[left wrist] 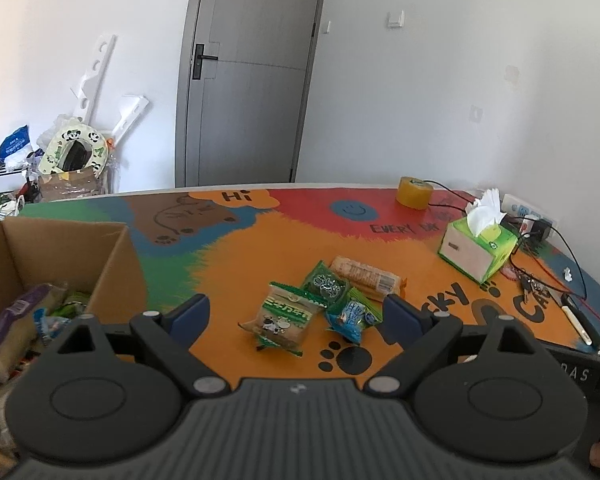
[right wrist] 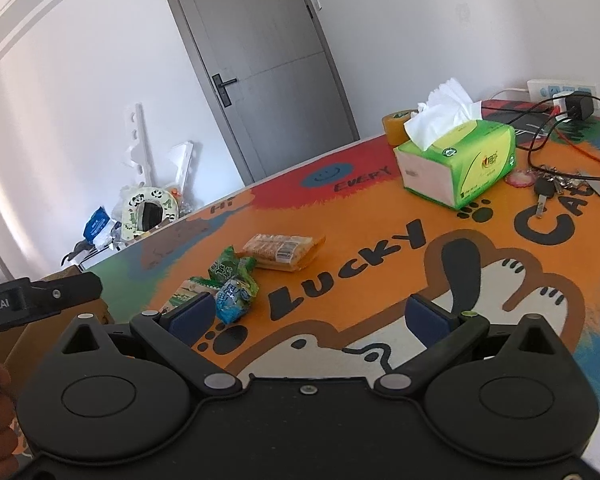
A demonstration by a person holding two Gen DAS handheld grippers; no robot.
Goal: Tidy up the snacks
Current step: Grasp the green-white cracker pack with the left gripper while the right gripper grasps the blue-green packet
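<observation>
Several snack packets lie together on the colourful mat: a green-and-white cow-print packet (left wrist: 284, 316) (right wrist: 186, 294), a small green packet (left wrist: 326, 284) (right wrist: 228, 266), a blue packet (left wrist: 352, 316) (right wrist: 234, 298) and a long orange biscuit pack (left wrist: 366, 276) (right wrist: 282, 252). My left gripper (left wrist: 296, 316) is open and empty, hovering just before the cow-print and blue packets. My right gripper (right wrist: 310, 316) is open and empty, to the right of the pile above the mat. A cardboard box (left wrist: 112, 268) at the left holds several snacks.
A green tissue box (left wrist: 478, 248) (right wrist: 460, 164), a tape roll (left wrist: 414, 192) (right wrist: 396, 126), keys (right wrist: 548, 184), cables and a power strip (right wrist: 560, 92) sit at the right. A door and floor clutter (left wrist: 72, 156) lie beyond the table.
</observation>
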